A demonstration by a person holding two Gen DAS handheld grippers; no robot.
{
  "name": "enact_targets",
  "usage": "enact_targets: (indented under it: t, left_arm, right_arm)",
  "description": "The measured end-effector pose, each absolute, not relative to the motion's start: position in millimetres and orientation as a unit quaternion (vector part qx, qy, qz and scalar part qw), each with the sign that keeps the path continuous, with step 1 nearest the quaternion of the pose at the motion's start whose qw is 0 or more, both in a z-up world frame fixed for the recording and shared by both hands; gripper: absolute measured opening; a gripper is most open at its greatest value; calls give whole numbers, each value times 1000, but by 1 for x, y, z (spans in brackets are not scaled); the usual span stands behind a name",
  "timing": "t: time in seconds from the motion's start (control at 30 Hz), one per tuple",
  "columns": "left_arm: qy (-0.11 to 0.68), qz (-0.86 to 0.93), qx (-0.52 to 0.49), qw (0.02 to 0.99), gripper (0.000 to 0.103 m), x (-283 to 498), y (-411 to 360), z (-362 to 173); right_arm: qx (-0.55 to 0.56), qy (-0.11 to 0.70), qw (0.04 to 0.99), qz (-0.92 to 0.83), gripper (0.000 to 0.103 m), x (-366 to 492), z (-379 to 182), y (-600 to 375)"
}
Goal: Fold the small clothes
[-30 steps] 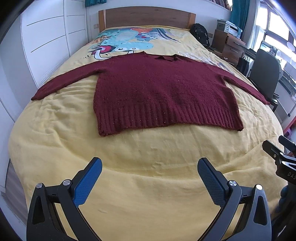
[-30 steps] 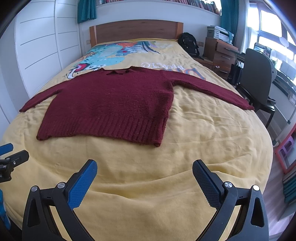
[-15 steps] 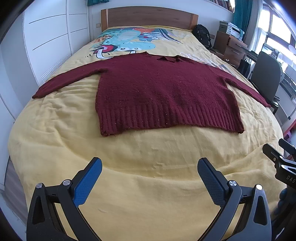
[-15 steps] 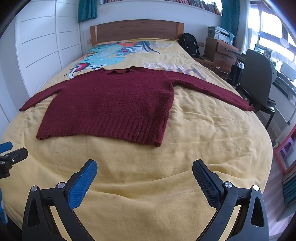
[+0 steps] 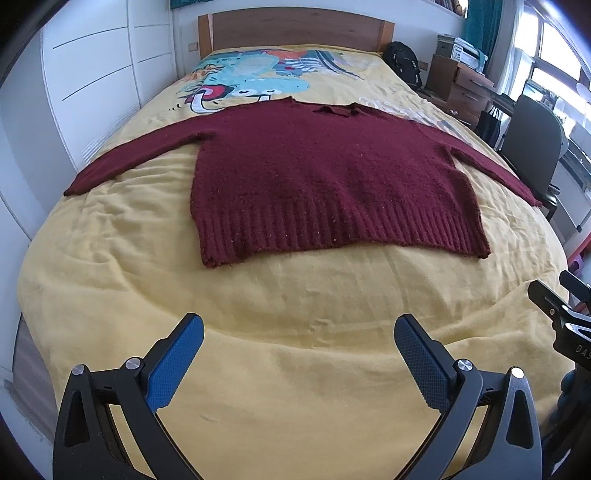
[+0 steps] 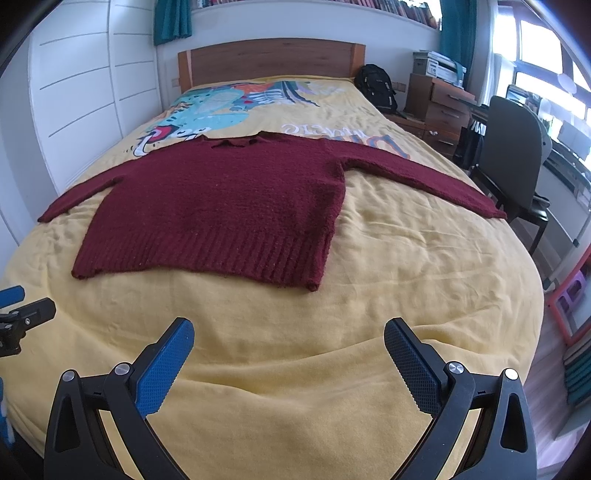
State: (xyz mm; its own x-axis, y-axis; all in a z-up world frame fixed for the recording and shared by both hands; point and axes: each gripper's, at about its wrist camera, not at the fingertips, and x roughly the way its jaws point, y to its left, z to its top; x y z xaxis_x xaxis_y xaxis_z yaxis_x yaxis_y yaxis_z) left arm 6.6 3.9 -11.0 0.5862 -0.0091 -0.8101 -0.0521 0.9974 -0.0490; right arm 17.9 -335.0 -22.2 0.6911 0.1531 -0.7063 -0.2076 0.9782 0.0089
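A dark red sweater [image 5: 325, 181] is lying flat and unfolded across the middle of the bed [image 5: 295, 369], on a yellow cover with a cartoon print near the headboard [image 5: 295, 24]; its ribbed hem is facing the foot edge, its collar is pointing toward the headboard, and both sleeves are stretching out toward the side edges, the right one reaching close to the edge beside the chair [image 6: 517, 155].

The left gripper [image 5: 299, 354] is hovering over the bare cover near the foot edge, well apart from the hem; its fingers [image 5: 173, 365] are standing wide apart and holding nothing. The right gripper [image 6: 288, 350] is hovering likewise over the cover near the foot edge, its fingers [image 6: 164, 367] spread wide and empty, not touching the sweater; part of each gripper is showing at the edge of the other's view, so the two are sitting side by side.

White wardrobe doors [image 6: 74, 110] are running along the left side of the bed; a black backpack [image 6: 376, 86] is leaning by the headboard's right corner, next to wooden drawers [image 6: 443, 107].
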Motion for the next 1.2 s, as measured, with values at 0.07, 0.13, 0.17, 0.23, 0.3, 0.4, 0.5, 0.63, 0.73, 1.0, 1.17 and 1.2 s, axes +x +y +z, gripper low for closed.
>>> enact_targets:
  t: [0.07,0.13,0.17,0.23,0.3,0.4,0.5,0.63,0.73,1.0,1.17,1.2]
  left_arm:
    - [457,14,-35,889,102,7,4,-11]
    - [459,14,-36,888,102,7,5,-11]
    - [460,13,-37,887,102,8,5,-12]
    - [463,13,-38,886,102,8,6,-12]
    - [466,11,-41,884,102,9,7,-12]
    - [469,13,-44,882,102,9,8,-13]
    - [471,14,-50,880,102,10,10,-12]
    - [472,17,-52,880,102,9,10,-12]
    - [470,19,-52,881,102,9,10,-11]
    - [469,25,-50,882,102,9,11,-9]
    - [465,34,-45,883,102,11,10,-9]
    - [466,35,-44,883,102,11,9,-9]
  right_arm:
    - [-36,380,919,98,103,18,-22,-335]
    - [-36,381,919,99,103,18,-22,-336]
    - [-36,380,919,98,103,18,-22,-335]
    - [-36,381,919,98,103,18,-22,-335]
    - [-36,380,919,97,103,18,-22,-335]
    - [-34,379,920,96,103,19,-22,-336]
    - [-31,379,920,96,103,20,-22,-336]
    - [-31,379,920,98,103,20,-21,-337]
    - [-30,380,919,98,103,21,-22,-337]
    - [-23,382,919,100,103,22,-23,-339]
    - [-18,383,918,103,103,24,-25,-340]
    - [-17,383,918,104,103,24,-25,-340]
